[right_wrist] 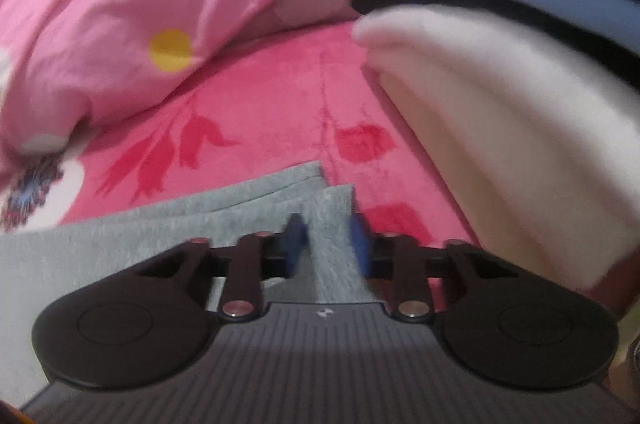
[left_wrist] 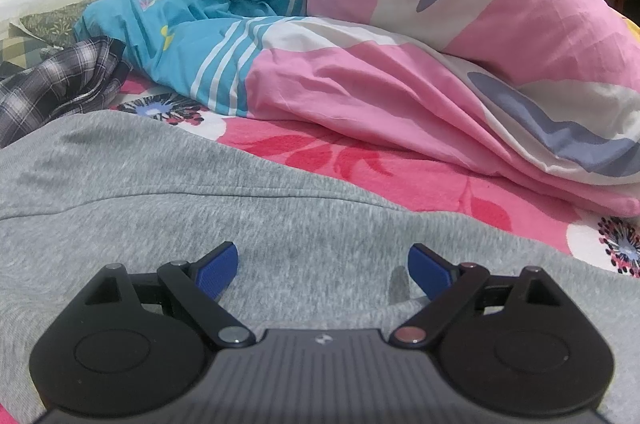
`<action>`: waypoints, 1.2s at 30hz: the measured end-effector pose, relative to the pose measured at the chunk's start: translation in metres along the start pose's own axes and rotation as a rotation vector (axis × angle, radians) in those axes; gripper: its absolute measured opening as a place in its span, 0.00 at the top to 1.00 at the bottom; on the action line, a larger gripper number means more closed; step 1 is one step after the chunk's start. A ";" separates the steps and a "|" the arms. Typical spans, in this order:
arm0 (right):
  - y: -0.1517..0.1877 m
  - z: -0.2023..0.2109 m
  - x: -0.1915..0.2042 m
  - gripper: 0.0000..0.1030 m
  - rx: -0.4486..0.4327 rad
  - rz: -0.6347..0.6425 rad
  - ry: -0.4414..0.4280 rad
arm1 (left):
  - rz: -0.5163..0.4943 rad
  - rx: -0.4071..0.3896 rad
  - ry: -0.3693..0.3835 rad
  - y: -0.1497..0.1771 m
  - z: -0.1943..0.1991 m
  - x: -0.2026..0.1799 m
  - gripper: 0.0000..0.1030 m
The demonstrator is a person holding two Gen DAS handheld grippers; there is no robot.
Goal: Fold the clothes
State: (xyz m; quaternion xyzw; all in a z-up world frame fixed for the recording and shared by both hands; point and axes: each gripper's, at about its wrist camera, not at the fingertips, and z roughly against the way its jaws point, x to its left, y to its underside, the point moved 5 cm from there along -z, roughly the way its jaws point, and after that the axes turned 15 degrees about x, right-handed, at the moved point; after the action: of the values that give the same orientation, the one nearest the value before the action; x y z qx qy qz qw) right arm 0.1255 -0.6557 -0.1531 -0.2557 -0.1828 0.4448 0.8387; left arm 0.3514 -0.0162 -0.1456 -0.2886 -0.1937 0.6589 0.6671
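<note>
Grey knit cloth (left_wrist: 168, 192) is seen spread flat on the bed, directly under the left hand-held gripper (left_wrist: 322, 266), whose blue pads (left_wrist: 218, 270) are held wide apart above the fabric with nothing between them. In the right wrist view, a corner of the same grey garment (right_wrist: 334, 220), lying in at least two layers, is pinched between the nearly closed jaws of the right hand-held gripper (right_wrist: 328, 244); the frame is blurred, so the contact is read from the fabric bunched upright between the pads. Pink floral bed sheet (left_wrist: 360, 160) is exposed beyond the garment's edge. A pink, white and grey-blue quilt (left_wrist: 460, 56) is heaped along the far side, joined to a teal striped section (left_wrist: 224, 64). A plaid garment (left_wrist: 56, 80) is crumpled at the far left, near the grey cloth. A cream-white bundle (right_wrist: 500, 128) is noted at the right of the right wrist view.
</note>
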 end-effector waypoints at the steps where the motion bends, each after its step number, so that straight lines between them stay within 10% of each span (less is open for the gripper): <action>1: 0.000 0.004 0.004 0.92 -0.026 0.027 0.007 | -0.001 0.000 -0.001 0.000 0.000 0.000 0.09; 16: -0.039 0.036 0.024 0.96 -0.256 0.121 0.046 | 0.003 -0.002 -0.004 0.001 0.001 0.000 0.09; 25: -0.026 -0.028 0.011 0.91 -0.070 0.060 0.074 | 0.004 0.002 -0.011 0.001 0.000 0.000 0.09; 29: -0.028 -0.007 0.013 0.70 -0.052 0.045 0.142 | 0.005 0.005 -0.007 0.001 0.000 0.000 0.08; 36: 0.033 0.102 0.042 0.59 -0.084 -0.134 -0.094 | 0.041 -0.052 0.078 -0.004 0.021 0.004 0.08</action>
State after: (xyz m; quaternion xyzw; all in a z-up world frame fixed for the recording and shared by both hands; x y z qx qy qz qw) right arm 0.0718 -0.5776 -0.0879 -0.2568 -0.2571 0.3910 0.8456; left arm 0.3406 -0.0095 -0.1275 -0.3354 -0.1786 0.6555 0.6526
